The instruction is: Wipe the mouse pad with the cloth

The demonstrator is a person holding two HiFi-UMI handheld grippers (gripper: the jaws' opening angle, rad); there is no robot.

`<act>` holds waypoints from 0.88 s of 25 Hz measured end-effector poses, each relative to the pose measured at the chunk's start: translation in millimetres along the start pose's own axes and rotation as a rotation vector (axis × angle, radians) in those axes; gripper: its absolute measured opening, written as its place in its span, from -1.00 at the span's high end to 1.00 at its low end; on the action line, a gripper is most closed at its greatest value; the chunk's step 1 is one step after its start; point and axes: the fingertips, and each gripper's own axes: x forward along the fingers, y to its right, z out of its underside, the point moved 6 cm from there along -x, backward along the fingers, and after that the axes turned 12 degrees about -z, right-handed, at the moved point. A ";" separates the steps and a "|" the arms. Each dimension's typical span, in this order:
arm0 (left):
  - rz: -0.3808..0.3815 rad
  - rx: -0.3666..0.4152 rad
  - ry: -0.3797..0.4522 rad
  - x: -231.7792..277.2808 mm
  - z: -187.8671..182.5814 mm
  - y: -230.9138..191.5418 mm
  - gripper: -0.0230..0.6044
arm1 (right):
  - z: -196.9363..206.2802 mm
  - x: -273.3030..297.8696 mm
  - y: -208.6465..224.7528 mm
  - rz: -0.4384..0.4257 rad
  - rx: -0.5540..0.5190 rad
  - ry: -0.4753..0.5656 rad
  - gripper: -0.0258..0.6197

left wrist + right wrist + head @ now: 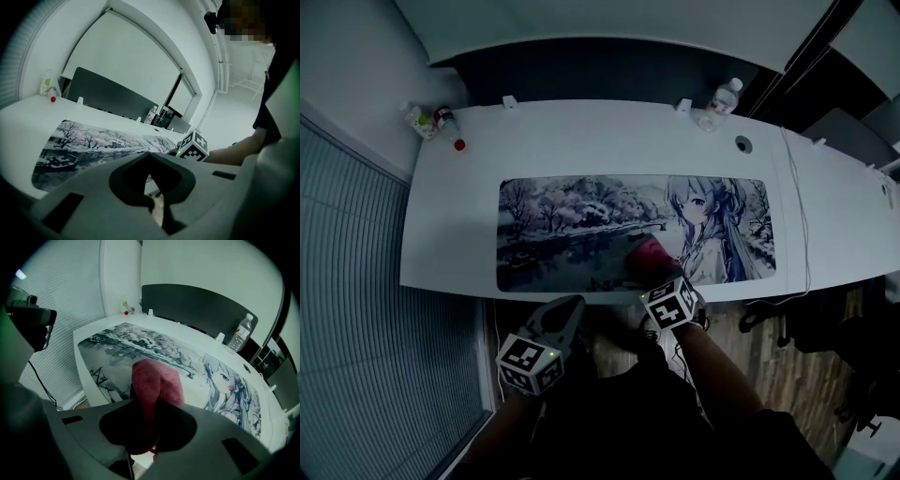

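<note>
The mouse pad (581, 220) lies flat along the white desk (450, 225). The red cloth (652, 255) rests on its near edge, clamped between the jaws of the right gripper (661, 277). The left gripper (565, 314) hangs just off the desk's near edge, with its jaws pressed together and holding nothing.

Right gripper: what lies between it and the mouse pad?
The red cloth, held by the right gripper over the mouse pad; right gripper view.
</note>
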 end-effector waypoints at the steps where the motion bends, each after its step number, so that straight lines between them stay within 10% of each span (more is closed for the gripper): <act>1: -0.007 -0.003 0.001 -4.3 0.9 -4.8 0.91 | -4.8 3.6 -6.9 -0.006 -0.013 0.000 0.64; 22: -0.142 -0.058 0.042 -83.0 15.8 -99.8 0.91 | -103.1 81.5 -154.9 -0.166 -0.295 0.011 0.64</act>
